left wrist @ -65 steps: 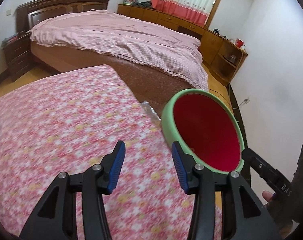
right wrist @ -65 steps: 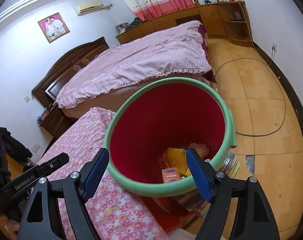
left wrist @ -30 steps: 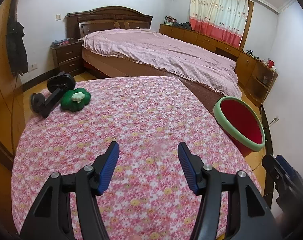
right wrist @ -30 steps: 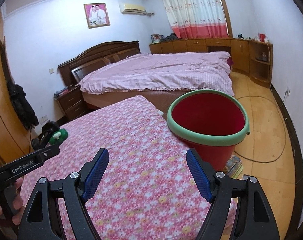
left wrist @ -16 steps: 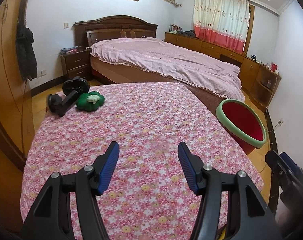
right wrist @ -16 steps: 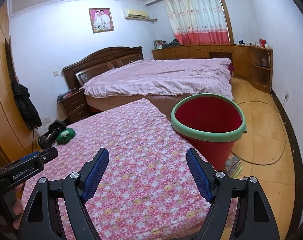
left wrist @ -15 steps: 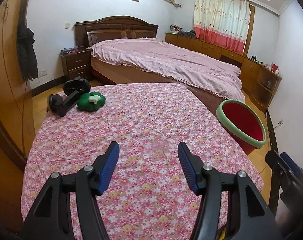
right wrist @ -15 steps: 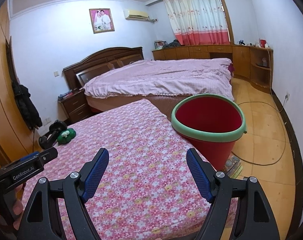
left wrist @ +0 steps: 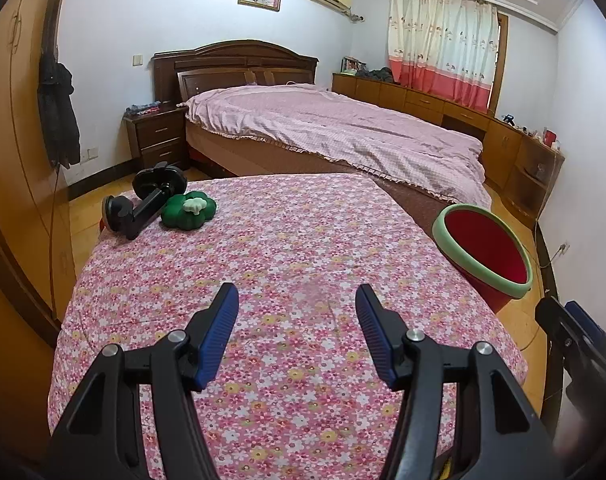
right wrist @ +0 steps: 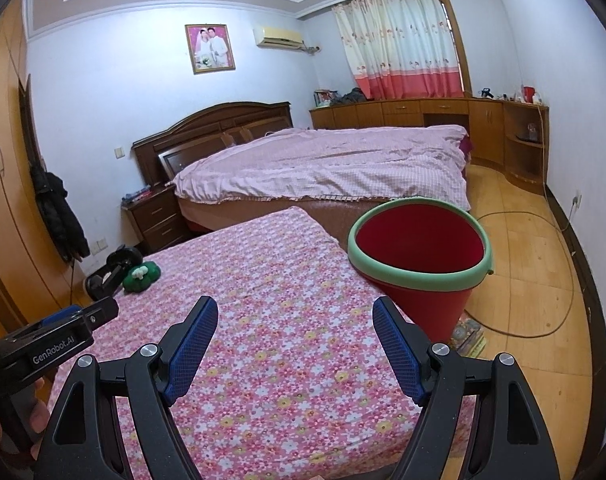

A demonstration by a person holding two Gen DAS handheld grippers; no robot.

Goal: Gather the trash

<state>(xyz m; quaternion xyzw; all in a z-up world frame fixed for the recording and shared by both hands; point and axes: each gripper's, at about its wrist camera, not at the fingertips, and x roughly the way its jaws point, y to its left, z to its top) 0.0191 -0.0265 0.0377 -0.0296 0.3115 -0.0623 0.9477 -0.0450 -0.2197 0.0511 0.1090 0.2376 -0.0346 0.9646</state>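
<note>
Both grippers wide open and empty above the pink floral tablecloth [left wrist: 303,248]: left gripper [left wrist: 295,332] low centre in the left wrist view, right gripper [right wrist: 295,344] low centre in the right wrist view, nothing between the blue pads of either.

Red bucket with the pale green rim [right wrist: 419,256] standing beside the cloth's right edge, mid right in the right wrist view and right of centre in the left wrist view [left wrist: 483,252]; contents hidden from both angles.

No loose wrapper or scrap visible on the cloth. Only a green flower-shaped cushion with a small white piece on top [left wrist: 189,210] and a black dumbbell-like object [left wrist: 147,200], touching or nearly so, at the upper left of the cloth; probably not trash, though hard to say.

Likely step: search for remaining litter, or finish. To do it well:
- Sweep the views slowly along the cloth edges and the floor by the bucket, where small bright items [right wrist: 469,336] lie at its base.
- Keep jaws wide until straddling a piece.
- Approach low and flat, pinch only the piece, not the cloth.
- Release well inside the green rim, not over its lip.
</note>
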